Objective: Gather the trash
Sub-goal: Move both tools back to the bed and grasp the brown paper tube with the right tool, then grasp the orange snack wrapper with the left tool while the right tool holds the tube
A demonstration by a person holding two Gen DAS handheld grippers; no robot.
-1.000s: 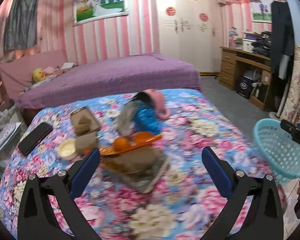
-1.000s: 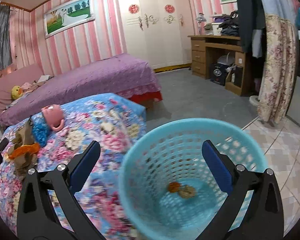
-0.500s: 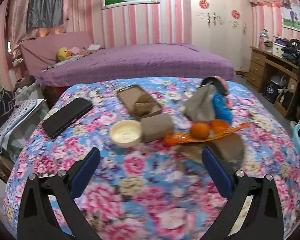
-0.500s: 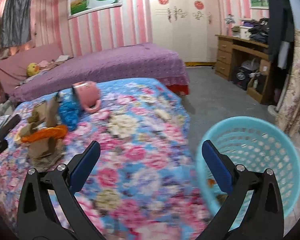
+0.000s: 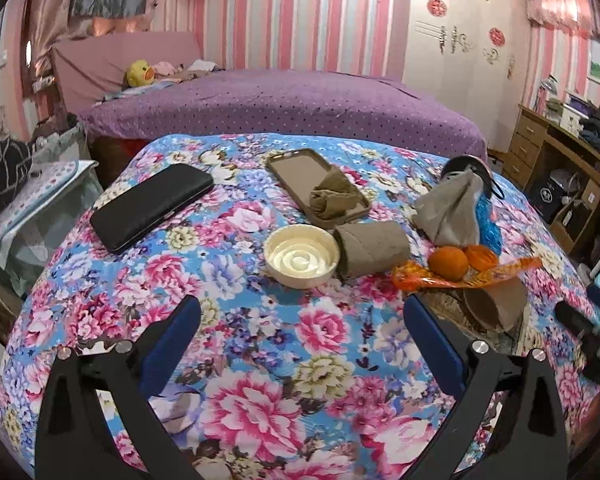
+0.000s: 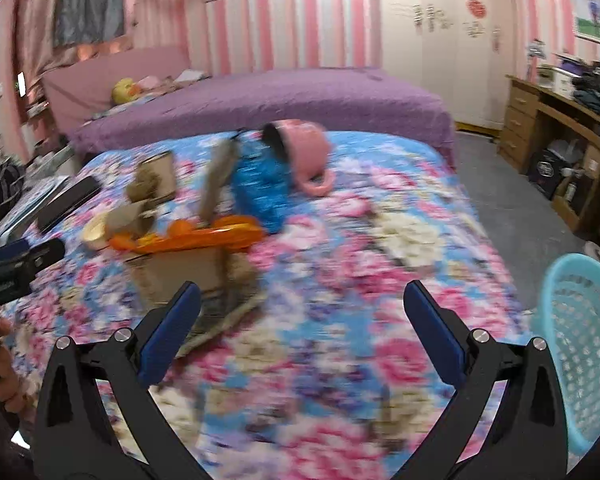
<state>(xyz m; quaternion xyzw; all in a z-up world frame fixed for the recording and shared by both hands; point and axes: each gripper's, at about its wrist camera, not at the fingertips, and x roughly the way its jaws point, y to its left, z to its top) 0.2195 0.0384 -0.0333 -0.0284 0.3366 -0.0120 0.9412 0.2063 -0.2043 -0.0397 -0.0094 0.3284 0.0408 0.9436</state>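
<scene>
On the floral table point(image 5: 260, 340) lie a white lid point(image 5: 301, 255), a brown paper cup on its side point(image 5: 374, 248), an orange wrapper point(image 5: 466, 274) with an orange fruit point(image 5: 448, 263), and another brown cup point(image 5: 496, 306). My left gripper point(image 5: 302, 344) is open and empty, just short of the lid. My right gripper point(image 6: 302, 340) is open and empty above the table, near the brown cup point(image 6: 180, 276) and orange wrapper point(image 6: 196, 238). The turquoise trash basket point(image 6: 580, 344) stands at the right edge.
A black phone point(image 5: 150, 206), a phone case holding a brown wad point(image 5: 318, 188), grey cloth point(image 5: 450, 210), a blue bag point(image 6: 260, 184) and a pink mug point(image 6: 302, 152) also lie on the table. A purple bed point(image 5: 280, 104) is behind, a wooden desk point(image 6: 556, 140) at right.
Both grippers swung left, away from the basket and toward the table's clutter. The left now faces the lid and cup; the right left the basket mouth. Both stayed open.
</scene>
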